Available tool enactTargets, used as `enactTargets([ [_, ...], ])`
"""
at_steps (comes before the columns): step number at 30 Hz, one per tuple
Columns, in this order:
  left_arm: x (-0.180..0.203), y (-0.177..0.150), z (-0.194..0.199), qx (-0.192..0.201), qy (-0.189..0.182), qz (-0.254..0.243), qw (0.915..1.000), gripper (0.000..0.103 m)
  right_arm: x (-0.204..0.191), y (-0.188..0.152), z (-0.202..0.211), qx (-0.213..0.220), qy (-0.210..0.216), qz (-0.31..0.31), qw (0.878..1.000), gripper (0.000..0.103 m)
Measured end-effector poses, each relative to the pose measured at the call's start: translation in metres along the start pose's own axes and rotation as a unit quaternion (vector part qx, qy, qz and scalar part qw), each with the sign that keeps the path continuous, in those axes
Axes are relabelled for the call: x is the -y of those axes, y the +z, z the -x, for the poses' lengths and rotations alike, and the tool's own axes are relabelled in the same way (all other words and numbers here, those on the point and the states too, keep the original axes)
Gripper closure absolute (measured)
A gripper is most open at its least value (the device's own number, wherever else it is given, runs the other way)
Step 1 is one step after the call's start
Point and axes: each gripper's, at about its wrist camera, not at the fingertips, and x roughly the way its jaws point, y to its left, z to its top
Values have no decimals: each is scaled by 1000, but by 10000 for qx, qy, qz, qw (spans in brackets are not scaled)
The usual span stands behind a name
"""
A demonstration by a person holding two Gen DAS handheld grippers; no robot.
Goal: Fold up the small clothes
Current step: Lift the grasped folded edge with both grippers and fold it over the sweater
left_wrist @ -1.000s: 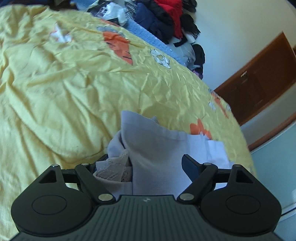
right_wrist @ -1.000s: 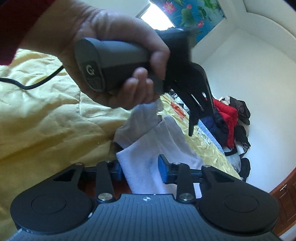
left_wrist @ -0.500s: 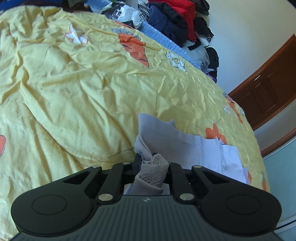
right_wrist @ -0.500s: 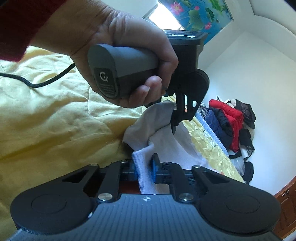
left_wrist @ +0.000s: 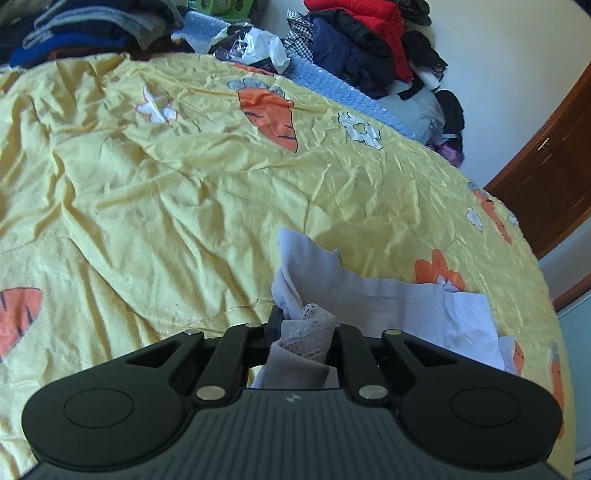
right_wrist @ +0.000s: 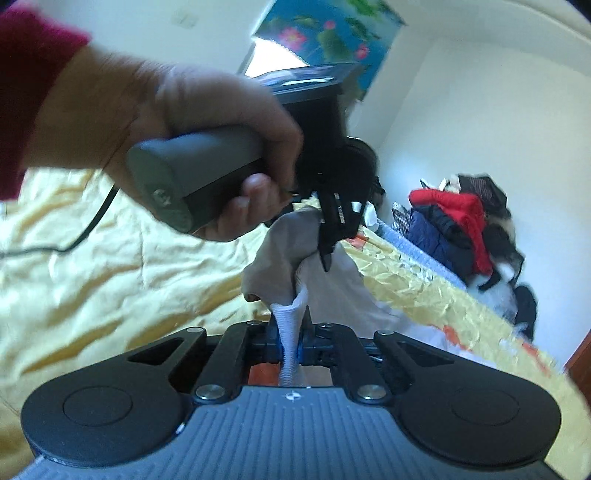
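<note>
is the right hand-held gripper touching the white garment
Touching: the right wrist view shows the right hand-held gripper shut on the white garment, its ribbed edge pinched.

Two close fisheye views along gripper fingers, low over a bed.
Left looks across the yellow bedspread (left_wrist: 177, 192); right faces the left gripper (right_wrist: 327, 254); both show the clothes pile (left_wrist: 365, 40).

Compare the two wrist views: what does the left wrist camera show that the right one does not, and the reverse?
Only the left wrist view shows the carrot prints and the brown door.

Only the right wrist view shows the person's hand and the lotus picture.

Both show the pale garment, each gripper shut on it, the yellow bedspread and the clothes pile.
</note>
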Motion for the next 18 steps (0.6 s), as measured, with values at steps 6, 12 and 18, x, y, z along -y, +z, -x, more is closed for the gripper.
enactTargets([
  [6,34,2,14,223,222,-276,9991,93,35,-2,13,82,154,-885,9959,96],
  [12,66,5,19,290,280,-378,9985,93,70,-10,25,144,101,-1475,9889,96],
  [18,103,3,18,332,277,-580,9974,93,100,-24,35,145,-1,-1957,9806,96],
])
